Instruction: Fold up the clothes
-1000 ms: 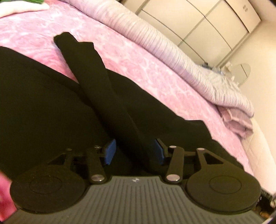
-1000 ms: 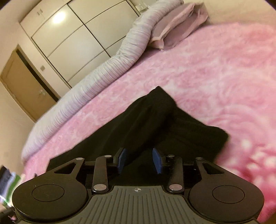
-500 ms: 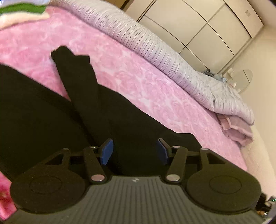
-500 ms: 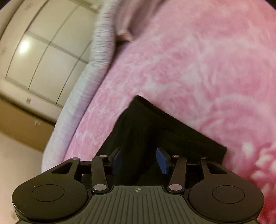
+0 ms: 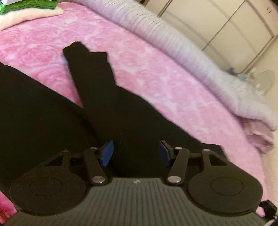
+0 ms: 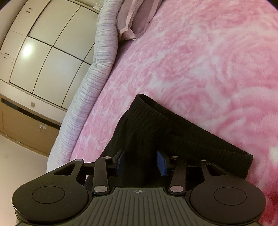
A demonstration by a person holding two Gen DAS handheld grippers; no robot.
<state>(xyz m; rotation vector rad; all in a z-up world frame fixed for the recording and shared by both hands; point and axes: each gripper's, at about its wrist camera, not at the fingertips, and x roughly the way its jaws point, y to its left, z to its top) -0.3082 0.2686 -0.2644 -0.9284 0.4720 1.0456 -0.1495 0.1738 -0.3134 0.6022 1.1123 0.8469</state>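
Black trousers (image 5: 52,113) lie spread on a pink rose-patterned bedspread (image 5: 156,78), seen from both wrist cameras. In the left wrist view, one narrow leg (image 5: 90,69) runs away from the left gripper (image 5: 135,153), its long axis slanting up and leftward from between the jaws to a cuffed end far out on the bedspread; a broader dark panel of the garment fills the frame to the left. The left gripper's jaws stand parted, the blue pads (image 5: 106,153) set well to either side of the cloth beneath them, gripping nothing. In the right wrist view, the elastic waistband (image 6: 173,125) lies directly ahead of the right gripper (image 6: 141,163), its long axis running crosswise from upper left to lower right. That gripper's jaws are likewise spread; dark cloth passes between the pads, yet no pinch is evident. The relation on which any coming fold turns: the right gripper sits at the waist end and the left at the leg side, so the garment's long axis runs between the two tools. The crossed leg fits either a half-made fold or a loose layout. A rolled striped quilt (image 5: 173,40) borders the far edge of the bed, with folded items (image 5: 29,10) beyond the leg.
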